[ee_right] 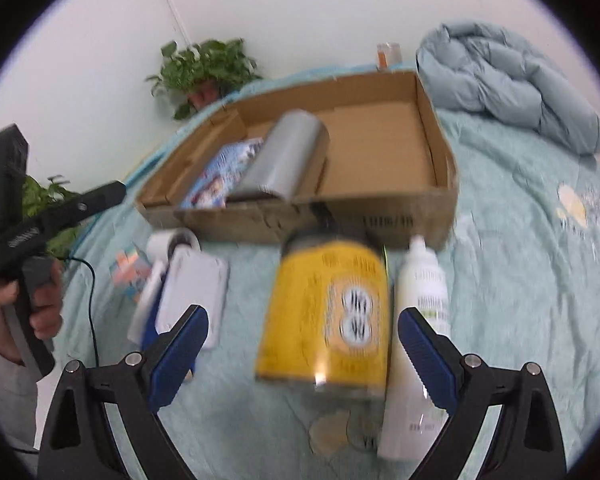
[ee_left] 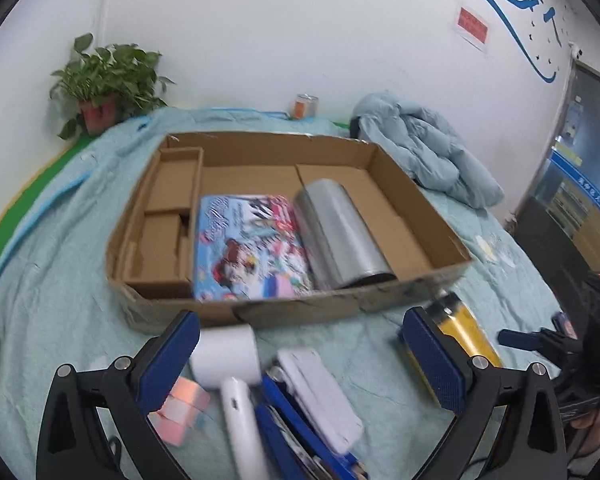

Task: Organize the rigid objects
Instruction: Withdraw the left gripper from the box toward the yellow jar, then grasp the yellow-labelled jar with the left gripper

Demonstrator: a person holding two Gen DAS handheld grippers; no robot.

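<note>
Left gripper (ee_left: pixel 300 364): held wide open with nothing between the blue pads; seen above loose items on the bedspread (ee_left: pixel 60 280).
Right gripper (ee_right: pixel 304 356): likewise spread wide and empty; the yellow can (ee_right: pixel 328 308) is framed between the fingers but is not touched by them, as far as the blur allows.
Near items, not yet packed: a white roll (ee_left: pixel 226 354), a pink block (ee_left: pixel 184 404), a white handle-shaped object (ee_left: pixel 240 420), a white case on a blue base (ee_left: pixel 320 396) and a white bottle (ee_right: pixel 420 320) are left lying on the bedspread in front of the box; the bottle lies just beside the yellow can.
Cardboard box (ee_left: pixel 340 308): set farther back on the bed; a colourful picture box (ee_left: pixel 252 244) and a silver cylinder (ee_left: pixel 340 236) are already laid inside, side by side.
Box space: the right part and the small left compartments are left unfilled.
Progress, as judged: two items stowed, about six remaining; the task is taken to be in an early-to-middle stage.
Far background: a folded quilt (ee_left: pixel 428 152) and a potted plant (ee_left: pixel 108 80) are seen by the wall.
</note>
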